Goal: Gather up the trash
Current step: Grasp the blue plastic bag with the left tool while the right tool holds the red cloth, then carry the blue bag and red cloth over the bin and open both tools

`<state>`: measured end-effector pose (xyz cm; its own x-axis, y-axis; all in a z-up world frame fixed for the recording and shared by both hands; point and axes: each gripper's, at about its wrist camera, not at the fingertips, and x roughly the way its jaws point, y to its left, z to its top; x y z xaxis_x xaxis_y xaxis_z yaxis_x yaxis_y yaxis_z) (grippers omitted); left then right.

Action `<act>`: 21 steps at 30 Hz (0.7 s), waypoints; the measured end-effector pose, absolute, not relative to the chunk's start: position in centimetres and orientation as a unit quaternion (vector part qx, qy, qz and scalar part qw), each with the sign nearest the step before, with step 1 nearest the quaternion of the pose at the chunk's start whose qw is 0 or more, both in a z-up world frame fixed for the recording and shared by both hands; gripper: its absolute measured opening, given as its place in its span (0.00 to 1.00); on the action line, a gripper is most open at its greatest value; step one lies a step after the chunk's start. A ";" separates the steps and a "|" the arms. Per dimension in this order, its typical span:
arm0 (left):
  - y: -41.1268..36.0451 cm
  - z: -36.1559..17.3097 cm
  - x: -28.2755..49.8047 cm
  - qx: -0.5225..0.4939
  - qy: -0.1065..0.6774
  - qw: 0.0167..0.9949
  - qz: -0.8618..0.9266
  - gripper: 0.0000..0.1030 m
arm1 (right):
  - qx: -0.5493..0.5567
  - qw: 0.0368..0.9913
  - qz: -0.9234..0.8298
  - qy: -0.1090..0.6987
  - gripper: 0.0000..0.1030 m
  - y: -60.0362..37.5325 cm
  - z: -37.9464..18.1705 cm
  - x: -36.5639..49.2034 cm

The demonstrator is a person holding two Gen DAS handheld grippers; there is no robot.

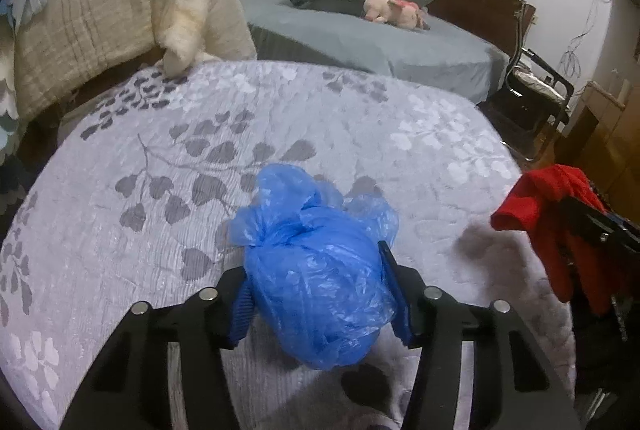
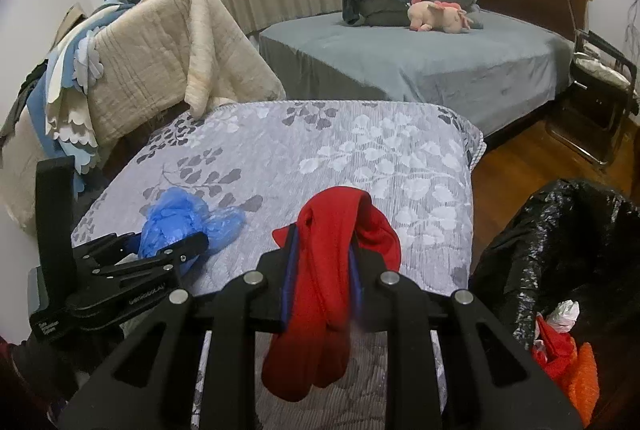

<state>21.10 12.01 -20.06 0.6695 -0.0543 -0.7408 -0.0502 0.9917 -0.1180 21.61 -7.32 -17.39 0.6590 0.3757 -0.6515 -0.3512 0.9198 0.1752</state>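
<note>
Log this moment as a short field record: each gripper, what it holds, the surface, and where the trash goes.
left gripper: shut on blue plastic bag, a knotted bundle between its fingers
right gripper: shut on red cloth, which hangs down from the fingers
surface: leaf-patterned quilt, below both grippers
bin: black trash bag, open, to the right of the quilt, red, white and orange items inside
background: grey bed with pink plush toy

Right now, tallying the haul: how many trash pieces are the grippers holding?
2. A crumpled blue plastic bag is in the left gripper; a red cloth piece is in the right gripper.
</note>
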 end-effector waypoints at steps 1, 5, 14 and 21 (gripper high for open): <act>11.8 -19.5 20.8 -0.063 0.401 0.914 -0.002 0.52 | 0.017 0.911 0.200 0.360 0.21 -7.4 -17.2 21.5; 11.3 -17.5 20.0 -0.063 0.385 0.921 -0.003 0.52 | 0.019 0.915 0.199 0.350 0.21 -7.7 -16.0 21.0; 10.2 -13.2 17.5 -0.055 0.351 0.935 -0.008 0.52 | 0.024 0.922 0.199 0.330 0.21 -8.8 -13.4 18.8; 8.8 -10.7 15.6 -0.055 0.332 0.941 -0.019 0.52 | 0.024 0.928 0.193 0.318 0.21 -10.1 -11.5 16.7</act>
<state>15.64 8.81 -10.69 0.7782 -0.0723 -0.6238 -0.0007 0.9933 -0.1160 16.71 -10.06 -11.53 0.7237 0.3738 -0.5801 -0.3429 0.9243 0.1677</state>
